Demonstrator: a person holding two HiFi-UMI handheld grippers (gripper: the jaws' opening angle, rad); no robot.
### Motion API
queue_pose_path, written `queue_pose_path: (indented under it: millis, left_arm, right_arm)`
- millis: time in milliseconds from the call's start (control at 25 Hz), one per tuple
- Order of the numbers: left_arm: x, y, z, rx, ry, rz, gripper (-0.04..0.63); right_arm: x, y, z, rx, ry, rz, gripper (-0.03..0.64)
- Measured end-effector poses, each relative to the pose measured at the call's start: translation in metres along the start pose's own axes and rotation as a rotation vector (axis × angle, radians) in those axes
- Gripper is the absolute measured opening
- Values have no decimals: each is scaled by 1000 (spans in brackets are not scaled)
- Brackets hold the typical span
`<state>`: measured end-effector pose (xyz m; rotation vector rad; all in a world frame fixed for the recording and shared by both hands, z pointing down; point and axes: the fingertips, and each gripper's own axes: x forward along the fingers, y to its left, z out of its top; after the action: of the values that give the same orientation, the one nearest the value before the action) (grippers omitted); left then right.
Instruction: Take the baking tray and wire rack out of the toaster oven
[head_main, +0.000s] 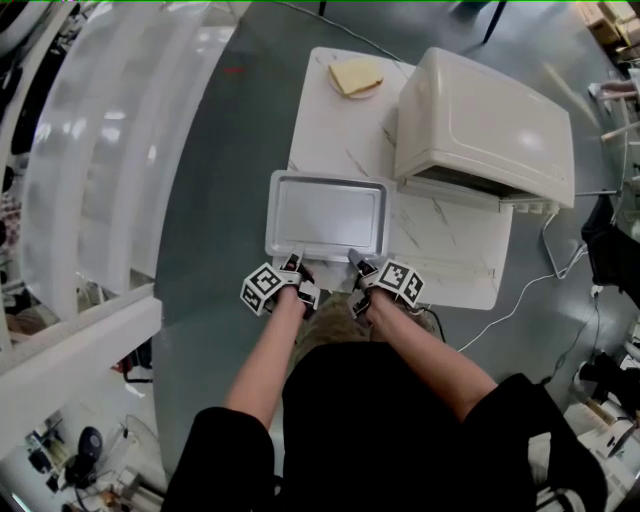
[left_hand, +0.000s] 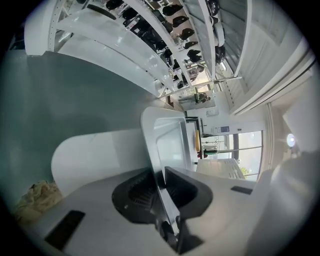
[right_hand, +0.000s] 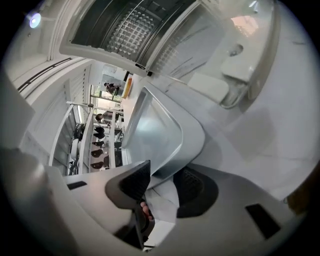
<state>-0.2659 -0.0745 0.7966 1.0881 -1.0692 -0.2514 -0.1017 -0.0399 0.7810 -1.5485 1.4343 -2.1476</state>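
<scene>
At the near edge of the white marbled tabletop (head_main: 340, 130), left of the white boxy toaster oven (head_main: 490, 120), the flat silver metal baking tray (head_main: 328, 215) appears to rest. Left gripper (head_main: 293, 265): jaws nipped onto its near rim. Right gripper (head_main: 357, 262): jaws parted, rim between them, unpinched. Tray step looks nearly done. Next move: let go with both and reach into the oven for the wire rack, which is not seen outside it.

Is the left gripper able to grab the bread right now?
Probably not yet. The left gripper is shut on the near rim of the baking tray, and the bread lies at the far end of the table, beyond the tray.
</scene>
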Motion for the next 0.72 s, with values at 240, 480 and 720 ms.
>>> queue_pose_path:
  millis: [240, 480, 720]
  left_arm:
    - [3, -1, -6, 7, 12, 26, 71]
    - [0, 1, -6, -8, 26, 46, 71]
    - [-7, -2, -14, 68, 85, 51, 95]
  right_arm:
    - [-8, -4, -7, -52, 88, -44, 182]
    - [-17, -9, -15, -105, 158, -91, 209]
    - [-26, -18, -15, -95, 160, -67, 210]
